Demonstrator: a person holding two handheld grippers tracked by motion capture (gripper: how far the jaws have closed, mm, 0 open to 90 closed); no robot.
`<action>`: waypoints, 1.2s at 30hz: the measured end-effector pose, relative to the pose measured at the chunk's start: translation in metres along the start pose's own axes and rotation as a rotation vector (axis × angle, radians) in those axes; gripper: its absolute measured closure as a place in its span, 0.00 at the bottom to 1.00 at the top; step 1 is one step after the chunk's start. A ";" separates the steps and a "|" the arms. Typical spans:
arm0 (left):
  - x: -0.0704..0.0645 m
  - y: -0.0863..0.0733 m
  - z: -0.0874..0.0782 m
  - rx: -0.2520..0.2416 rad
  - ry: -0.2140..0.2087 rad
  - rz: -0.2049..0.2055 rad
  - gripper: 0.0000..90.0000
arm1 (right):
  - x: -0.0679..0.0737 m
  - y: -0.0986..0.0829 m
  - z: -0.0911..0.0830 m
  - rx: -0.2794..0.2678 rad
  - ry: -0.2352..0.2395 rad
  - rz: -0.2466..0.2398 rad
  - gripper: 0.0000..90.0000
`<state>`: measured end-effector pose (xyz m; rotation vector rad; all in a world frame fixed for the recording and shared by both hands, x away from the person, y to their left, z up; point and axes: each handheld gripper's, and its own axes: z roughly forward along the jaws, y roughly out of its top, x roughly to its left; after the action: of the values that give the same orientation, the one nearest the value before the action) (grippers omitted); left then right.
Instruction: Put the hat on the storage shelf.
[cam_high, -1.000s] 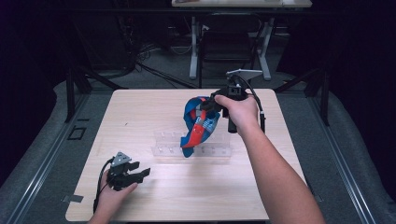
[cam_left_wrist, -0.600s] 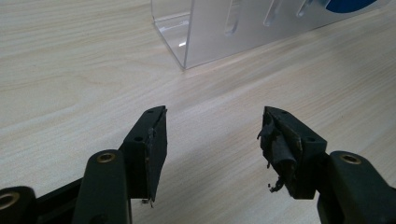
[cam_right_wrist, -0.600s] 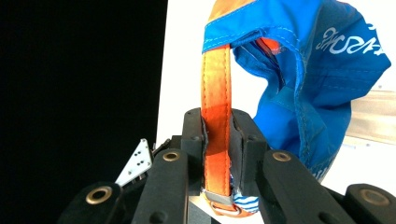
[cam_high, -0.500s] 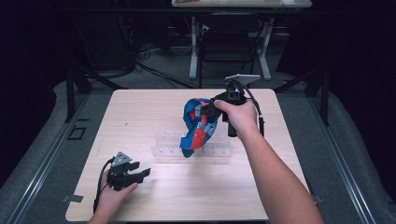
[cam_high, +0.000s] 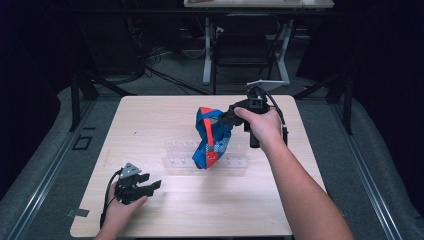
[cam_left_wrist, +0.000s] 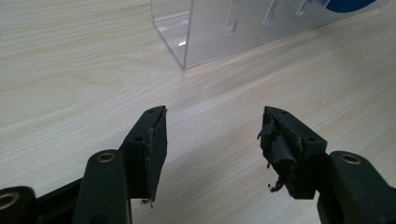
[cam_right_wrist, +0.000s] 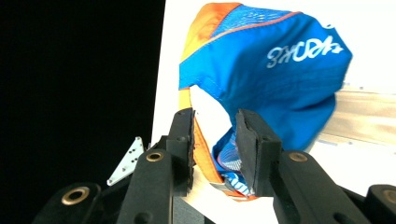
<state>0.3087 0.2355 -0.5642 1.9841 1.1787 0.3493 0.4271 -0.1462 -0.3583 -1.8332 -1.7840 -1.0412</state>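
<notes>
Right gripper (cam_high: 225, 118) is clamping the blue-and-orange fabric cap (cam_high: 211, 137), holding it over the clear acrylic rack (cam_high: 175, 160) mid-table, while left gripper (cam_high: 145, 186) is resting jaws apart near the wooden table's (cam_high: 150, 115) front-left corner.

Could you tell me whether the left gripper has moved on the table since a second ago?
No. The left gripper rests at the same spot near the table's front left corner, open.

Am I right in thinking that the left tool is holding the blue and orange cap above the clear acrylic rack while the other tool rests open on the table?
Not quite: the right tool holds the blue and orange cap above the clear acrylic rack, as the high view shows. The left tool rests open on the table.
</notes>
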 end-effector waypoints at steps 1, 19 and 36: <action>0.000 0.000 0.000 0.007 0.002 0.004 0.46 | -0.002 -0.001 -0.002 -0.007 -0.008 0.000 0.75; 0.000 -0.001 0.001 -0.008 0.007 0.000 0.46 | -0.029 -0.028 -0.014 -0.019 -0.063 -0.060 0.70; 0.000 -0.001 0.001 -0.008 0.011 -0.002 0.46 | -0.081 -0.064 -0.025 -0.069 -0.066 -0.035 0.68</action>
<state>0.3085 0.2348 -0.5654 1.9766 1.1851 0.3639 0.3650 -0.2122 -0.4150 -1.9044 -1.8466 -1.0796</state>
